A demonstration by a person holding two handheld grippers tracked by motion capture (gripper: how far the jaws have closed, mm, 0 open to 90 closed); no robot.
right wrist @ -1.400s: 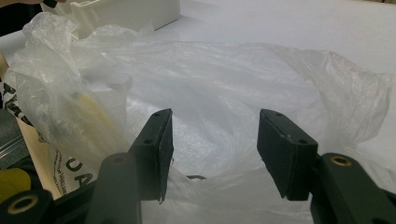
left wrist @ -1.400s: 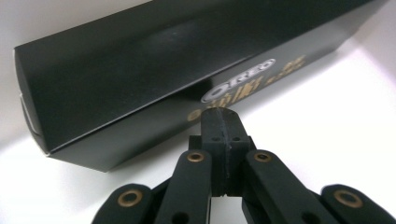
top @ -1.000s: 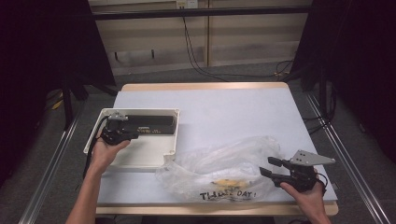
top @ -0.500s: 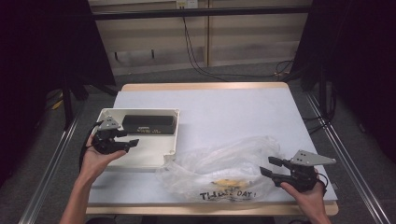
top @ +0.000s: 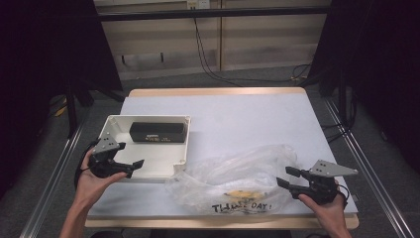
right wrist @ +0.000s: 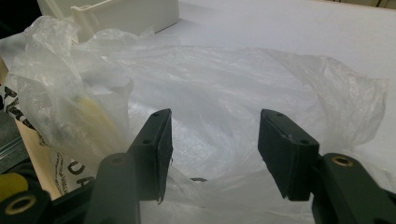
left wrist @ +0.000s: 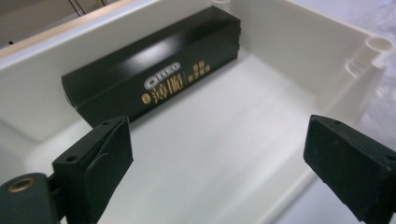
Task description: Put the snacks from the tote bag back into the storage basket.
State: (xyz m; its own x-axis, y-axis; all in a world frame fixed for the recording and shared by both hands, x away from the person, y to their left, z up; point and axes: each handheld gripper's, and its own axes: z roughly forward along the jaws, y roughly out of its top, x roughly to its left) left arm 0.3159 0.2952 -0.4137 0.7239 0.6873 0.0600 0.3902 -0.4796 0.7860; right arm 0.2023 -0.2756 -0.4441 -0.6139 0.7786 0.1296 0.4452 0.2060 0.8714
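Note:
A black Oreo box [top: 158, 132] [left wrist: 154, 79] lies along the far wall of the cream plastic tray [top: 153, 154] [left wrist: 261, 107] at the table's left. My left gripper [top: 134, 167] [left wrist: 217, 144] hovers at the tray's near left corner. Its jaws have just been opening, they stand wide apart, and nothing is between them. A clear plastic bag [top: 237, 171] [right wrist: 233, 84] with black lettering lies at the front, something yellow [top: 233, 193] inside it. My right gripper [top: 283, 177] [right wrist: 212, 140] is open at the bag's right edge, with loose film between and beyond its jaws.
The white table top [top: 247, 119] stretches behind the bag and to the right of the tray. The bag's left end touches the tray's near right corner [right wrist: 116, 14]. Metal rails [top: 54, 173] run along both sides of the table.
My left gripper let go of the black box, opened and drew back from the tray's far left to its near left corner. The box stays in the tray. The right gripper has not moved.

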